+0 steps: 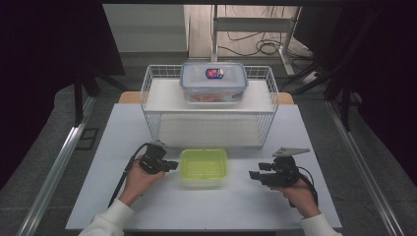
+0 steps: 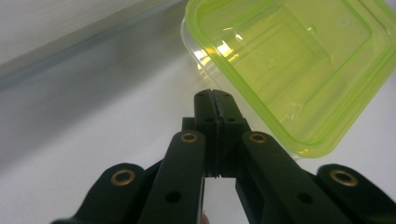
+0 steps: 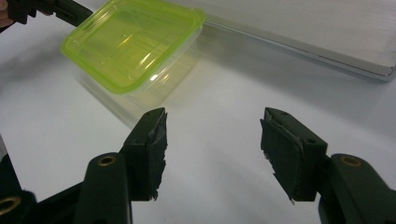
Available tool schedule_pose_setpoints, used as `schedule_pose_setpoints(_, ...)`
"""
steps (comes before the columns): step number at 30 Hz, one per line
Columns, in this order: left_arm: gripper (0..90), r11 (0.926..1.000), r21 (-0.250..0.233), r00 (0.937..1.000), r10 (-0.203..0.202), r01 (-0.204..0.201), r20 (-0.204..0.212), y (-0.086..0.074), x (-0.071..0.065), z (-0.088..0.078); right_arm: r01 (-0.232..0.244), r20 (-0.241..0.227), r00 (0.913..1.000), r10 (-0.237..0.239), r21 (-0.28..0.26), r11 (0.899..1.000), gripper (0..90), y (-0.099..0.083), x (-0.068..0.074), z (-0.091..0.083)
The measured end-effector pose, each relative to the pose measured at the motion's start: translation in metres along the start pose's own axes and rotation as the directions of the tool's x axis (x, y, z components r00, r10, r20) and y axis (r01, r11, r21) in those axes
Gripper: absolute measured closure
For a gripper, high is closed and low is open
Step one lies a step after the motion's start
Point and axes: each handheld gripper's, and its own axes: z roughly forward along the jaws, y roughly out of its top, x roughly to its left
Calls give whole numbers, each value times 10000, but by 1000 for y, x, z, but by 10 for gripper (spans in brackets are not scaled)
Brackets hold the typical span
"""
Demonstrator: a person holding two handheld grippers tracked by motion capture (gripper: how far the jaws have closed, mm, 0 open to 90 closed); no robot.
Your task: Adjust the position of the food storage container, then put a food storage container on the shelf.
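- Green-lidded box (image 1: 203, 167) sits on the white table (image 1: 98, 196), near the front, between the two grippers and just in front of the wire rack (image 1: 152, 98).
- Box body is clear plastic; the lid is translucent lime green and lies flat on top. Box looks empty as far as the lid lets through.
- Left gripper (image 1: 169, 165) is at the box's left side, tips pointing at the lid's edge. In the left gripper view the jaws are pressed together with nothing between them, and the tips (image 2: 214, 100) sit just beside the box (image 2: 289, 70) corner; contact cannot be told.
- Right gripper (image 1: 253, 174) is off the box's right side, apart from it, pointing left toward it. A grey three-cornered plate rides on top of it.
- Right gripper view: jaws stand wide apart with only bare table between the pads (image 3: 152, 149). The box (image 3: 133, 46) lies ahead and to the upper left, well clear of the tips (image 3: 212, 149).
- The left gripper (image 3: 46, 8) also shows in that view's top left corner, at the box's far edge.
- On the rack's upper shelf stands a second clear box (image 1: 213, 81) with a blue-edged lid, a red and blue label on top, orange contents inside.
- Each gripper is held in a hand with a white sleeve; a black cable trails from each.
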Motion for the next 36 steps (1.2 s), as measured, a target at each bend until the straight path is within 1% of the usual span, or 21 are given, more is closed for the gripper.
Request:
schedule_pose_setpoints(5, 897, 10000, -2, 10000, 60, -60, 7, -2, 0, -1, 13, -18, 10000, -14, -48, 10000, 406, 0, 0, -1)
schedule_pose_setpoints(6, 896, 10000, 2, 10000, 39, -39, 28, -3, 1, -2, -19, 4, 10000, 19, -43, 10000, 406, 0, 0, -2)
schedule_pose_setpoints(7, 895, 9999, -87, 10000, -56, 57, 74, -4, 1, -4, -26, 0, 10000, 26, -56, 10000, 406, 0, 0, -2)
schedule_pose_setpoints(9, 883, 9998, -193, 9999, -89, 90, 68, -6, 3, -11, -45, 17, 10000, 45, -82, 10000, 403, 0, -1, -2)
schedule_pose_setpoints(12, 830, 9990, -439, 9998, -87, 94, 170, -11, 3, -22, -24, 26, 10000, 24, -88, 10000, 399, 0, -2, -2)
schedule_pose_setpoints(13, 796, 9983, -550, 9997, -164, 173, 172, -12, 3, -25, -5, 39, 10000, 5, -84, 10000, 396, 0, -2, -2)
schedule_pose_setpoints(15, 640, 9962, -791, 9993, -360, 369, 127, -14, 3, -32, -18, 59, 10000, 18, -68, 10000, 388, 0, -2, -1)
schedule_pose_setpoints(18, 419, 9915, -969, 9958, -835, 867, 367, -15, 5, -40, 9, 68, 10000, -9, -31, 10000, 384, 0, -1, 0)
schedule_pose_setpoints(19, 376, 9895, -1054, 9947, -952, 989, 395, -15, 5, -41, 21, 71, 10000, -21, -30, 10000, 382, 0, 0, 0)
schedule_pose_setpoints(21, 306, 9880, -1106, 9932, -1026, 1082, 553, -15, 8, -43, 5, 84, 10000, -5, -27, 10000, 376, 0, 0, 0)
schedule_pose_setpoints(22, 286, 9872, -1111, 9920, -1079, 1147, 657, -16, 9, -43, -11, 90, 10000, 12, -34, 10000, 374, 0, 0, 0)
schedule_pose_setpoints(23, 282, 9857, -1115, 9901, -1183, 1263, 754, -16, 10, -43, -21, 74, 10000, 21, -43, 10000, 374, 1, 0, 0)
schedule_pose_setpoints(26, 261, 9850, -1063, 9882, -1271, 1359, 851, -16, 10, -42, -44, 89, 10000, 45, -57, 10000, 369, 1, 0, 0)
schedule_pose_setpoints(29, 252, 9852, -1059, 9883, -1260, 1348, 857, -16, 10, -42, -33, 80, 10000, 33, -51, 10000, 368, 1, 0, 1)
schedule_pose_setpoints(31, 240, 9834, -1122, 9873, -1335, 1427, 859, -16, 10, -42, -33, 45, 10000, 34, -41, 10000, 366, 2, 1, 1)
schedule_pose_setpoints(36, 237, 9807, -1222, 9846, -1403, 1527, 1045, -14, 10, -41, -23, -24, 10000, 23, -82, 10000, 362, 3, 3, 1)
